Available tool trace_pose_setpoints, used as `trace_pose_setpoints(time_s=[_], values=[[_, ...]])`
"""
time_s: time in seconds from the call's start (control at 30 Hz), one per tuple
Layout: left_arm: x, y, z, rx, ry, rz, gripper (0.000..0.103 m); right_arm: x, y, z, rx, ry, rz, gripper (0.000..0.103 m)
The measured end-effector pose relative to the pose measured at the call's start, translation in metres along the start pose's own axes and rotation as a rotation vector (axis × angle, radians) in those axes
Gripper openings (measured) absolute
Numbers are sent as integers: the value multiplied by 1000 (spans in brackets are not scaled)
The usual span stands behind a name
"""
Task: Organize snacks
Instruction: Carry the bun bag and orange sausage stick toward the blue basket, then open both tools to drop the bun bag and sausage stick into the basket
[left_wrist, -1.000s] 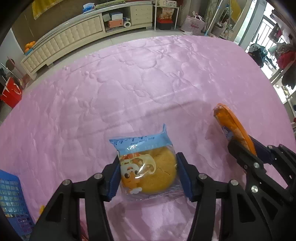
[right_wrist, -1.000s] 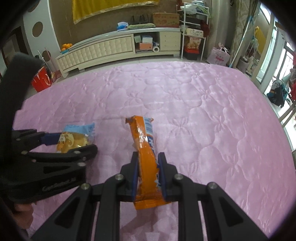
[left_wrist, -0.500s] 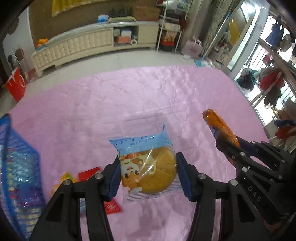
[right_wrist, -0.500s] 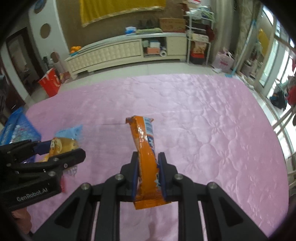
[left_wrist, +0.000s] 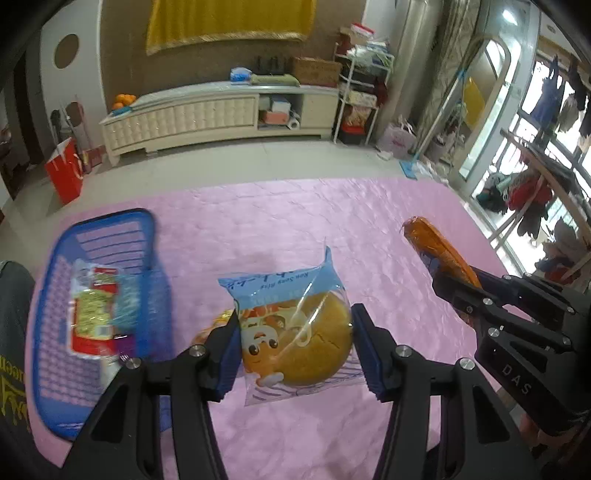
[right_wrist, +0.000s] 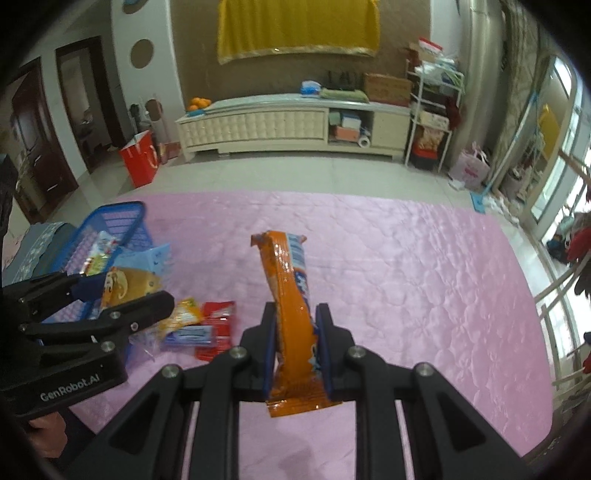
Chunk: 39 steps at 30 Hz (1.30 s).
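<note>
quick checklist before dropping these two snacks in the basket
1. Left gripper shut on the cake pack: ok.
2. Right gripper shut on the orange pack: ok.
3. Basket in view, to the left: ok.
4. Room in the basket: ok, one bag lies inside with bare floor around it.
5. Left gripper over the basket: not ok, it is to the right of it.
6. Loose packs on the pink cover out of the path: cannot tell.

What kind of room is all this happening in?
Most likely a home living room: a long cream TV cabinet along the wall, a cluttered storage rack beside it, and clothes drying by the window.
</note>
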<state>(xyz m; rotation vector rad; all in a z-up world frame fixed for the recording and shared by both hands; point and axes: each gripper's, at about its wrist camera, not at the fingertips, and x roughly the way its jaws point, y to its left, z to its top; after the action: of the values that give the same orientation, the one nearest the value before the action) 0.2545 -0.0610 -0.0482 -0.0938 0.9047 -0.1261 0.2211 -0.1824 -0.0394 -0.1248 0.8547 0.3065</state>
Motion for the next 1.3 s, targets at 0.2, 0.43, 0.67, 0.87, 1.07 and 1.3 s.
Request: trace_pose_setpoints(time_s=[0.2, 0.43, 0.67, 0.87, 1.07, 1.3], values=[[-45, 41, -14, 0, -37, 32, 52, -16, 47, 6, -48, -38, 35, 24], [-79, 106, -28, -38, -59, 65, 52, -11, 103, 11, -79, -40, 105, 24], [-85, 156, -40, -66, -62, 71, 52, 1, 153, 11, -116, -28, 145, 24], [-70, 189, -50, -103, -23, 70, 52, 14, 180, 9, -160, -6, 160, 24], [-52, 200, -63, -113, 14, 37, 52, 22, 185, 6, -175, 16, 144, 24], [-38, 203, -69, -107, 54, 16, 55, 19, 190, -1, -187, 17, 130, 24]])
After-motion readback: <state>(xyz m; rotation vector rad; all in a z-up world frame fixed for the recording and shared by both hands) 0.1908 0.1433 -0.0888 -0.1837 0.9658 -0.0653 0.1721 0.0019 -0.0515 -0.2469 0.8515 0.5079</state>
